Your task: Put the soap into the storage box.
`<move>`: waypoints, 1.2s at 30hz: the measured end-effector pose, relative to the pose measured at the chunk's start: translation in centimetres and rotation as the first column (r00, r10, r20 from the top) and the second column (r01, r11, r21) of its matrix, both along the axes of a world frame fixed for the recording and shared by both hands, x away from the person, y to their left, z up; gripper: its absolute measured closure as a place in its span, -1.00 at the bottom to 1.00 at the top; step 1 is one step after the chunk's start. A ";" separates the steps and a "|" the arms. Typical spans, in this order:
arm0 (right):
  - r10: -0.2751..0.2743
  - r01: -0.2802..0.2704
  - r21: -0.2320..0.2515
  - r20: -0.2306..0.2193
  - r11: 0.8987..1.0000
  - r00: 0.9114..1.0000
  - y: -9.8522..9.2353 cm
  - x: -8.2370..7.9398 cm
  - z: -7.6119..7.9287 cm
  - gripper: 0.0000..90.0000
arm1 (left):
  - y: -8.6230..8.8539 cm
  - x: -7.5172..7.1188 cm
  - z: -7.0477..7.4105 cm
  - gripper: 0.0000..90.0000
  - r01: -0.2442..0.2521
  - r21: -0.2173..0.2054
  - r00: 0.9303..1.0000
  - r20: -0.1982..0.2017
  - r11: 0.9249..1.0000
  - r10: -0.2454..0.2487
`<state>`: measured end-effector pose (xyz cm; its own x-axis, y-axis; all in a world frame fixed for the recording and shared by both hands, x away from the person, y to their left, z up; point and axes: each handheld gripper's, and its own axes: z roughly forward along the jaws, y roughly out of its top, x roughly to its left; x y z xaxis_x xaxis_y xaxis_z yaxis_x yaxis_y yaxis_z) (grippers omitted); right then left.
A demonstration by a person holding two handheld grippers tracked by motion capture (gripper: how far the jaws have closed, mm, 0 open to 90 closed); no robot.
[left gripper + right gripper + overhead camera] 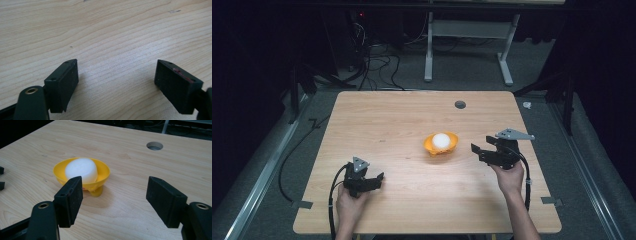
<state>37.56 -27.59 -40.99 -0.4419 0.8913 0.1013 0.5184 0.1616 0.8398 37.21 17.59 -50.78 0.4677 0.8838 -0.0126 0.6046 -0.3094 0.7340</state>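
Yellow funnel (441, 145) sits near the middle of the wooden table (402, 115), a bit toward 3 o'clock. It tips a little and leans on its short spout. A round white lump (441, 139) rests inside it.

At about 3 o'clock from the funnel, the right hand (510, 179) holds the right gripper (476, 148) just above the table. Its jaws are wide apart and hold nothing. In the right gripper view the funnel (82, 173) lies just past the left jaw.

At about 7 o'clock on the table, well away from the funnel, the left hand (348, 205) holds the left gripper (379, 178). Its jaws are also wide apart, with bare wood between them.

A small round hole (460, 104) sits in the table near 12 o'clock.
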 end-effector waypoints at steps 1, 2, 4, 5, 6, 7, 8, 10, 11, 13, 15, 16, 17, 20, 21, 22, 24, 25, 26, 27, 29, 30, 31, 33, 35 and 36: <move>-0.003 0.003 -0.003 0.000 1.000 1.000 -0.2 -0.2 -0.1 -0.32 | 0.0 0.0 0.0 -0.56 0.000 0.000 1.000 0.000 1.000 0.000; -0.006 0.006 0.002 -0.003 1.000 1.000 -0.2 -0.3 -0.2 -0.32 | 0.0 0.0 0.0 -0.56 0.000 0.000 1.000 0.000 1.000 0.000; -0.004 0.004 -0.001 -0.001 1.000 1.000 -0.3 -0.3 -0.2 -0.32 | 0.0 0.0 0.0 -0.56 0.000 0.000 1.000 0.000 1.000 0.000; -0.007 0.007 -0.001 -0.005 1.000 1.000 -0.4 -0.5 -0.3 -0.32 | 0.0 0.0 0.0 -0.56 0.000 0.000 1.000 0.000 1.000 0.000; -0.007 0.007 -0.001 -0.005 1.000 1.000 -0.4 -0.5 -0.3 -0.32 | 0.0 0.0 0.0 -0.56 0.000 0.000 1.000 0.000 1.000 0.000; -0.007 0.007 -0.006 -0.005 1.000 1.000 -0.6 -0.6 -0.4 -0.32 | 0.0 0.0 0.0 -0.56 0.000 0.000 1.000 0.000 1.000 0.000; -0.010 0.010 -0.004 -0.009 1.000 1.000 -0.6 -0.6 -0.4 -0.32 | 0.0 0.0 0.0 -0.56 0.000 0.000 1.000 0.000 1.000 0.000; -0.011 0.011 -0.006 -0.008 1.000 1.000 -0.8 -0.8 -0.5 -0.32 | 0.0 0.0 0.0 -0.56 0.000 0.000 1.000 0.000 1.000 0.000; -0.014 0.013 -0.004 -0.011 1.000 1.000 -0.8 -0.8 -0.5 -0.32 | 0.0 0.0 0.0 -0.56 0.000 0.000 1.000 0.000 1.000 0.000; -0.008 0.007 -0.008 -0.008 1.000 1.000 -0.9 -0.9 -0.5 -0.32 | 0.0 0.0 0.0 -0.56 0.000 0.000 1.000 0.000 1.000 0.000; -0.011 0.010 -0.006 -0.013 1.000 1.000 -0.9 -1.1 -0.6 -0.32 | 0.0 0.0 0.0 -0.56 -0.001 0.000 1.000 0.001 1.000 0.001; -0.011 0.011 -0.006 -0.015 1.000 1.000 -0.9 -1.2 -0.7 -0.32 | 0.0 0.0 0.0 -0.56 -0.001 0.000 1.000 0.000 1.000 0.001; -0.011 0.011 -0.004 -0.015 1.000 1.000 -1.0 -1.2 -0.8 -0.32 | 0.0 0.0 0.0 -0.56 -0.001 0.000 1.000 0.000 1.000 0.001; -0.012 0.012 0.008 -0.018 1.000 1.000 -1.1 -1.4 -0.9 -0.32 | 0.0 0.0 0.0 -0.56 -0.001 0.000 1.000 0.001 1.000 0.001; -0.012 0.012 0.020 -0.020 1.000 1.000 -1.1 -1.6 -1.1 -0.32 | 0.0 0.0 0.0 -0.56 -0.001 0.000 1.000 0.000 1.000 0.001; -0.012 0.012 0.020 -0.020 1.000 1.000 -1.1 -1.6 -1.1 -0.32 | 0.0 0.0 0.0 -0.56 -0.001 0.000 1.000 0.000 1.000 0.001; -0.010 0.010 0.024 -0.020 1.000 1.000 -1.1 -1.7 -1.3 -0.32 | 0.0 0.0 0.0 -0.56 -0.001 0.000 1.000 0.000 1.000 0.001; -0.011 0.012 0.028 -0.027 1.000 1.000 -1.0 -1.8 -1.5 -0.32 | 0.0 0.0 0.0 -0.56 -0.001 0.000 1.000 0.001 1.000 0.001; -0.005 0.006 0.026 -0.024 1.000 1.000 -1.0 -1.8 -1.6 -0.32 | 0.0 0.0 0.0 -0.56 -0.001 0.000 1.000 0.001 1.000 0.001; -0.005 0.006 0.027 -0.030 1.000 1.000 -1.0 -1.9 -1.7 -0.32 | 0.0 0.0 0.0 -0.56 -0.001 0.000 1.000 0.001 1.000 0.001; -0.004 0.005 0.028 -0.029 1.000 1.000 -0.9 -1.9 -1.8 -0.32 | 0.0 0.0 0.0 -0.56 -0.001 0.000 1.000 0.001 1.000 0.001; -0.004 0.005 0.028 -0.029 1.000 1.000 -0.9 -1.9 -1.8 -0.32 | 0.0 0.0 0.0 -0.56 -0.001 0.000 1.000 0.001 1.000 0.001; -0.005 0.006 0.031 -0.032 0.999 0.999 -0.9 -2.0 -1.9 -0.32 | 0.0 0.0 0.0 -0.56 -0.001 0.000 1.000 0.001 1.000 0.001; -0.002 0.004 0.033 -0.038 0.999 0.999 -0.8 -2.1 -2.1 -0.32 | 0.0 0.0 0.0 -0.56 -0.001 0.000 1.000 0.001 1.000 0.001; 0.000 0.001 0.031 -0.038 1.000 0.999 -0.8 -2.1 -2.2 -0.32 | 0.0 0.0 0.0 -0.56 -0.001 0.000 1.000 0.001 1.000 0.001; -0.001 0.002 0.036 -0.042 0.999 0.999 -0.7 -2.2 -2.3 -0.32 | 0.0 0.0 0.0 -0.56 -0.001 0.000 1.000 0.000 1.000 0.001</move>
<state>35.40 -28.32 -43.31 -0.4352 0.8875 0.1516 0.5534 0.1308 0.8225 37.21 17.58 -50.78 0.4668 0.8843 -0.0122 0.6045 -0.3090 0.7342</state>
